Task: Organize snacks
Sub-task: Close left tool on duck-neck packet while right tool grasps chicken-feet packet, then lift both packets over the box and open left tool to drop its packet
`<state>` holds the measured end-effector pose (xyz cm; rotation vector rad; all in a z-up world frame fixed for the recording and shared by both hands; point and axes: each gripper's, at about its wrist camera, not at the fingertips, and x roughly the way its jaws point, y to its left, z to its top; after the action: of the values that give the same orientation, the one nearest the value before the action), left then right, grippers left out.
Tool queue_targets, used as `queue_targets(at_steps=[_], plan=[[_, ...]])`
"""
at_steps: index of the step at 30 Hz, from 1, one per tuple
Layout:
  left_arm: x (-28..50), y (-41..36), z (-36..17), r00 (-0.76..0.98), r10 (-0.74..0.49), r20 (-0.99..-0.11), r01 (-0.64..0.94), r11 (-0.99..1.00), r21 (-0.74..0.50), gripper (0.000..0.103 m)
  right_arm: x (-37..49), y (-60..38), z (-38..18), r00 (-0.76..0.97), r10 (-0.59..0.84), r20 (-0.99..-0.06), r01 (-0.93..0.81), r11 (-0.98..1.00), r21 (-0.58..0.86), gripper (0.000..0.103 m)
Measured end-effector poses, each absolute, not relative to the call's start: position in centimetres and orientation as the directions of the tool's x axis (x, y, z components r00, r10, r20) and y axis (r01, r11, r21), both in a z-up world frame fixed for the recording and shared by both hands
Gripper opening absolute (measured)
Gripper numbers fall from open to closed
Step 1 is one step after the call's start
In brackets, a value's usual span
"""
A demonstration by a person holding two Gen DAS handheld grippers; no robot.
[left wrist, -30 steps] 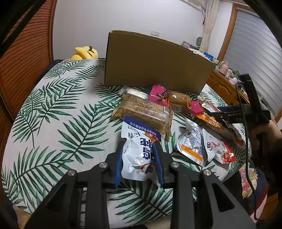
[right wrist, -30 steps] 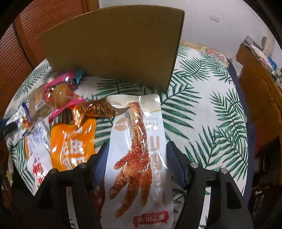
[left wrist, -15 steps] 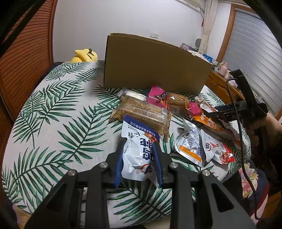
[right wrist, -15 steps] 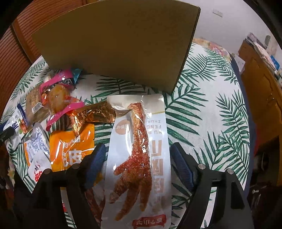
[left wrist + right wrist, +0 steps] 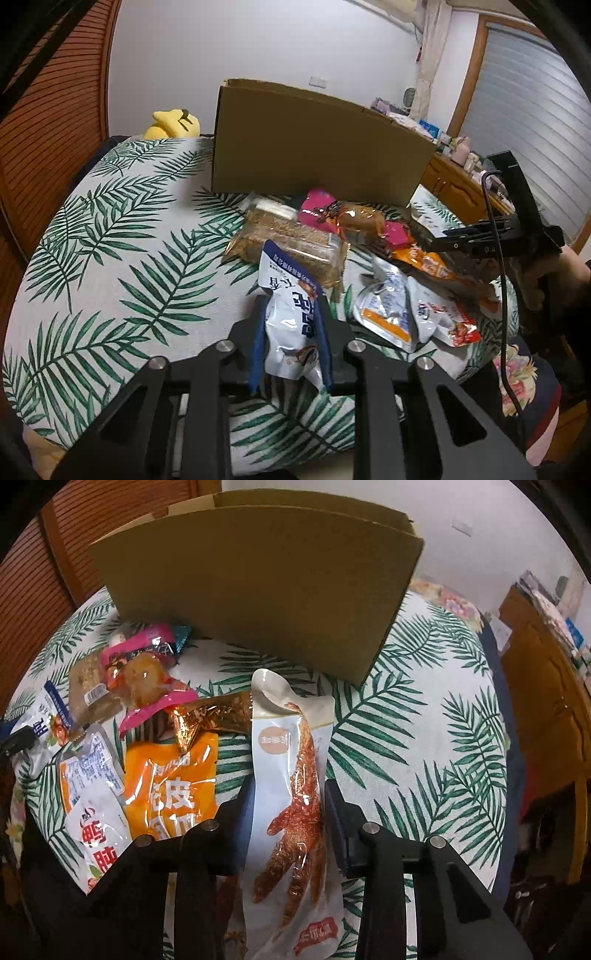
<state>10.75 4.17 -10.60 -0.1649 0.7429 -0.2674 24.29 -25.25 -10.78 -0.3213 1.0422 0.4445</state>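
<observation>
My left gripper (image 5: 291, 317) is shut on a white and blue snack pouch (image 5: 291, 314), which is crumpled and lifted off the leaf-print cloth. My right gripper (image 5: 289, 797) is shut on a long white chicken-foot packet (image 5: 295, 812) and holds it tilted above the table; that gripper also shows in the left wrist view (image 5: 469, 236). An open cardboard box (image 5: 317, 147) stands behind the snack pile, and it also shows in the right wrist view (image 5: 258, 572).
Loose snacks lie between the grippers: a brown granola pack (image 5: 288, 240), a pink bun packet (image 5: 144, 675), an orange pouch (image 5: 173, 790), white pouches (image 5: 406, 314). A yellow plush (image 5: 173, 123) sits at the back left. A wooden cabinet (image 5: 546, 701) stands to the right.
Both grippers have closed tighter on their packets and lifted them. The white and blue pouch is now squeezed and raised; the chicken-foot packet has risen and folded narrower.
</observation>
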Motion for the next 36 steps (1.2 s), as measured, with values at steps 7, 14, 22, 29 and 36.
queue_targets(at_steps=[7,14,22,29,36], plan=[[10.3,3.6,-9.9,0.726,-0.283,-0.627,0.188,0.958,-0.215,0.012,23.1,-26.3,-9.2,0.453,0.245,-0.857,-0.498,0.867,-0.016,0.036],[9.7,3.5,-9.1,0.741,-0.276,-0.612,0.188,0.960,-0.206,0.012,21.8,-26.4,-7.2,0.484,0.269,-0.833,-0.510,0.860,-0.019,0.036],[8.9,3.4,-6.6,0.778,-0.283,-0.561,0.201,0.958,-0.204,0.012,20.6,-25.6,-5.3,0.509,0.294,-0.809,-0.537,0.843,-0.031,0.037],[9.4,3.0,-3.8,0.805,-0.282,-0.522,0.215,0.959,-0.186,0.012,20.0,-25.1,-3.5,0.533,0.309,-0.788,-0.550,0.834,-0.046,0.037],[12.3,2.3,-0.8,0.823,-0.280,-0.493,0.240,0.960,-0.145,0.012,20.3,-24.8,-0.8,0.566,0.337,-0.753,-0.563,0.825,-0.054,0.037]])
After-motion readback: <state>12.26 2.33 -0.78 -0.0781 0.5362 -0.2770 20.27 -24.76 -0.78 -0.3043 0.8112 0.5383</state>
